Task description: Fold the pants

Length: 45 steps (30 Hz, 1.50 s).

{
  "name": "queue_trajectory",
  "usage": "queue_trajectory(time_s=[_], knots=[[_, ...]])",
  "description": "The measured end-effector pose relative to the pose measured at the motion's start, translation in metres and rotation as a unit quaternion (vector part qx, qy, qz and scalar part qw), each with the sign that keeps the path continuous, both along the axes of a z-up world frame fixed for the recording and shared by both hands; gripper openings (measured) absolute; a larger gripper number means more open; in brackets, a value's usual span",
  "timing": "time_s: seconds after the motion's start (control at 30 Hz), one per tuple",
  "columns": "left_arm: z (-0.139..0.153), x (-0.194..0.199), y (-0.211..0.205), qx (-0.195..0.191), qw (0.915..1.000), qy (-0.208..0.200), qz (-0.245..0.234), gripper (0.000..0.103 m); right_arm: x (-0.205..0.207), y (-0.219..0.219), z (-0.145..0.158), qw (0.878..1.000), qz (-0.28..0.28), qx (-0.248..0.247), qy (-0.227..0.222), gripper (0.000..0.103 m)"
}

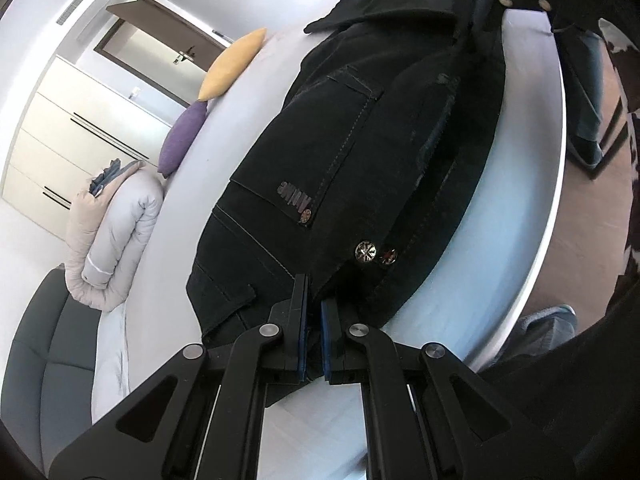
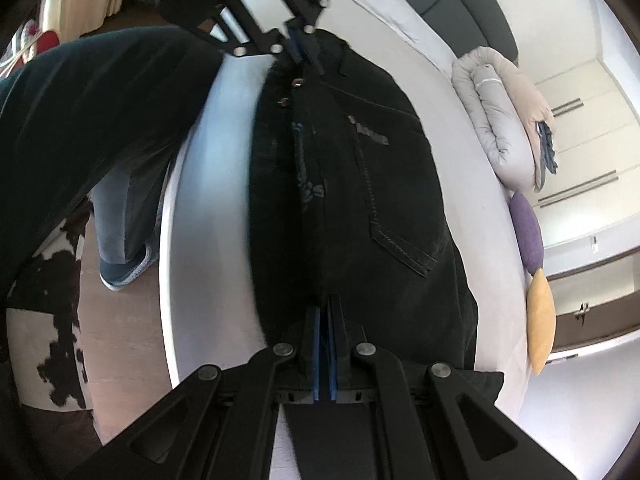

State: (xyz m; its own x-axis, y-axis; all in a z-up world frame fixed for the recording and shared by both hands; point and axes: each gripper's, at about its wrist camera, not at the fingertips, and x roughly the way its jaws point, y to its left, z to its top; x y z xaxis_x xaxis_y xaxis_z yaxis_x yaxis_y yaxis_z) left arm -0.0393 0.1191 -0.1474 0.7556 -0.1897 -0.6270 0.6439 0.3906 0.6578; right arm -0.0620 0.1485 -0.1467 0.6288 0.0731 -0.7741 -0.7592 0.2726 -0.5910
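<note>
Black denim pants lie on the pale bed, back pocket up, with two metal buttons at the waist. My left gripper is shut on the waistband edge near the buttons. In the right wrist view the same pants stretch away from me. My right gripper is shut on the fabric at the opposite end of the folded stack. The left gripper shows at the far end, clamped on the waist.
A rolled grey duvet, a purple cushion and a yellow cushion lie along the bed's far side. White drawers stand behind. The person's legs stand on a wood floor by the bed edge, near a cowhide rug.
</note>
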Motion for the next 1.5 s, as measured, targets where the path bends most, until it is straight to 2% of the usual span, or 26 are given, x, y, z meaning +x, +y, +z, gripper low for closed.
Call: queue_trajectory(time_s=[0.13, 0.23, 0.33, 0.47, 0.5, 0.57, 0.63, 0.73, 0.83, 0.9, 0.93, 1.13, 1.4, 1.5], knots=[[-0.002, -0.008, -0.002, 0.002, 1.0000, 0.003, -0.003, 0.004, -0.016, 0.008, -0.011, 1.000, 0.011, -0.008, 0.005, 0.004], [-0.001, -0.011, -0.001, 0.002, 1.0000, 0.003, -0.001, 0.004, -0.025, 0.010, -0.017, 0.999, 0.015, -0.001, 0.030, 0.001], [-0.002, -0.013, 0.000, 0.000, 1.0000, 0.003, 0.001, 0.004, -0.028, 0.008, -0.018, 1.000, 0.003, 0.006, 0.026, 0.001], [0.004, -0.013, 0.002, -0.015, 0.9998, 0.009, 0.007, 0.004, -0.021, 0.004, 0.003, 0.999, -0.026, 0.040, -0.013, 0.002], [0.007, -0.012, 0.002, -0.022, 0.9996, 0.013, 0.010, 0.004, -0.020, 0.003, 0.006, 0.998, -0.028, 0.040, -0.032, 0.007], [0.011, -0.012, 0.003, -0.029, 0.9994, 0.015, 0.013, 0.004, -0.019, 0.000, 0.007, 0.998, -0.024, 0.036, -0.053, 0.034], [0.014, -0.013, 0.004, -0.033, 0.9992, 0.017, 0.013, 0.004, -0.022, -0.001, 0.004, 0.997, -0.018, 0.024, -0.067, 0.039], [0.015, -0.013, 0.004, -0.034, 0.9992, 0.018, 0.012, 0.004, -0.023, 0.000, -0.005, 0.997, -0.005, -0.001, -0.075, 0.039], [0.014, -0.013, 0.004, -0.033, 0.9992, 0.019, 0.010, 0.004, -0.012, -0.001, -0.006, 0.997, -0.015, -0.004, -0.073, 0.036], [0.013, -0.013, 0.004, -0.031, 0.9993, 0.019, 0.009, 0.004, 0.001, -0.001, -0.014, 0.998, -0.031, -0.019, -0.051, 0.020], [0.013, -0.013, 0.003, -0.031, 0.9993, 0.020, 0.010, 0.004, 0.001, -0.003, -0.018, 0.998, -0.035, -0.026, -0.048, 0.003], [0.008, -0.013, 0.004, -0.030, 0.9991, 0.028, 0.009, 0.004, -0.004, -0.005, -0.014, 0.998, -0.037, -0.013, -0.050, 0.004], [-0.001, -0.016, 0.003, -0.022, 0.9995, 0.015, 0.014, 0.006, -0.012, 0.003, -0.027, 0.998, -0.045, -0.021, -0.043, 0.005], [-0.004, -0.018, -0.001, 0.003, 0.9998, 0.008, 0.018, 0.008, -0.007, 0.002, -0.028, 0.998, -0.063, 0.002, -0.027, 0.007]])
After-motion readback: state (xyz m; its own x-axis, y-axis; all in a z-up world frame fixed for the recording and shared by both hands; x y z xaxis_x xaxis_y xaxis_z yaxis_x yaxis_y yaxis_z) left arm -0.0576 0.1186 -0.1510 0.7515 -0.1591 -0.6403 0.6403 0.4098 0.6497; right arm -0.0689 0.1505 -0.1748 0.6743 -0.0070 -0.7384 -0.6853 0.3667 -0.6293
